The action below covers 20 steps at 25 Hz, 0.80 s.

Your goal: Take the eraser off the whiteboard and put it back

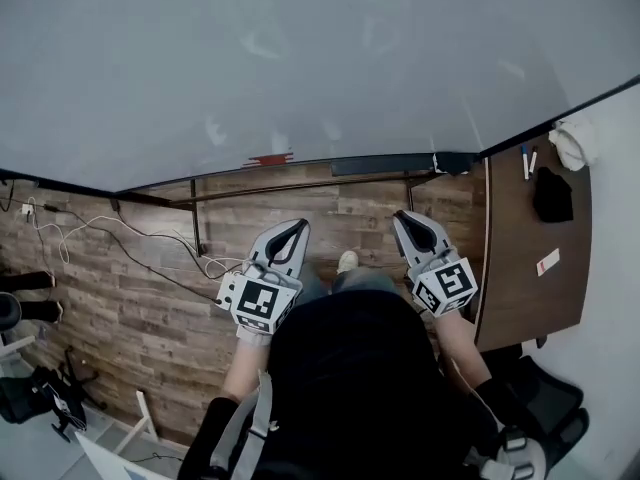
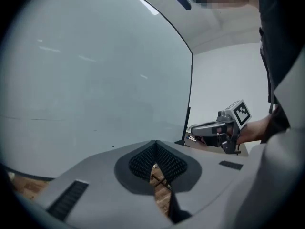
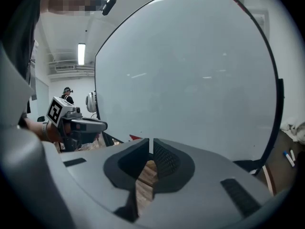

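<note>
The whiteboard [image 1: 300, 58] fills the upper head view, its surface blank. At its lower edge sits a small red and white piece [image 1: 270, 158], seen in the right gripper view as a red corner [image 3: 135, 138]; I cannot tell whether it is the eraser. A dark tray bar [image 1: 395, 164] runs along that edge further right. My left gripper [image 1: 297, 225] and right gripper [image 1: 405, 216] are held side by side below the board, apart from it, both shut and empty. The left gripper's jaws [image 2: 155, 144] meet at the tips. The right gripper's jaws [image 3: 151, 144] leave only a thin slit.
A brown desk [image 1: 520, 288] stands at the right with a black object [image 1: 552, 196], markers [image 1: 527, 161], a white cloth [image 1: 572, 143] and a small card [image 1: 548, 261]. Cables [image 1: 120, 238] lie on the wood floor at left. An office chair [image 1: 555, 408] sits behind me.
</note>
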Available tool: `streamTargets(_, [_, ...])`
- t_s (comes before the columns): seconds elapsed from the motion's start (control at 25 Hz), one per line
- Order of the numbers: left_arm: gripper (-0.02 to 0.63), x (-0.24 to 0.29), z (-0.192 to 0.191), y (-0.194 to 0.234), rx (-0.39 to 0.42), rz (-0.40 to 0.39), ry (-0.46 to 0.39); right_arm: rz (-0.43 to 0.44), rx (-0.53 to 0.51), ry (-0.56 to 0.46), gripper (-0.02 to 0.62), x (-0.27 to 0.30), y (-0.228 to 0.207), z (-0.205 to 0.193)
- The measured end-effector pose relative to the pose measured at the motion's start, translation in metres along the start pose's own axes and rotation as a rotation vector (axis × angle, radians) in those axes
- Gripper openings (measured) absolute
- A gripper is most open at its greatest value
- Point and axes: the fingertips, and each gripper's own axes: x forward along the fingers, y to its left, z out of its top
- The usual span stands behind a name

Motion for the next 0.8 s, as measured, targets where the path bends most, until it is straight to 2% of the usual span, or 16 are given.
streamTargets(0.12, [0.006, 0.023, 0.005, 0.01, 0.029, -0.104, 0.028, -0.105, 0.058, -0.019, 0.037, 0.008, -0.02, -0.001])
streamTargets(0.32, [0.006, 0.051, 0.007, 0.018, 0.07, -0.258, 0.08, -0.271, 0.211, -0.087, 0.037, 0.008, -0.05, -0.006])
streamTargets(0.64, [0.006, 0.08, -0.002, 0.002, 0.139, -0.428, 0.162, -0.471, 0.398, -0.154, 0.037, -0.012, -0.094, -0.046])
streamTargets(0.8, [0.006, 0.098, -0.009, -0.014, 0.169, -0.464, 0.206, -0.51, 0.454, -0.169, 0.038, -0.021, -0.121, -0.067])
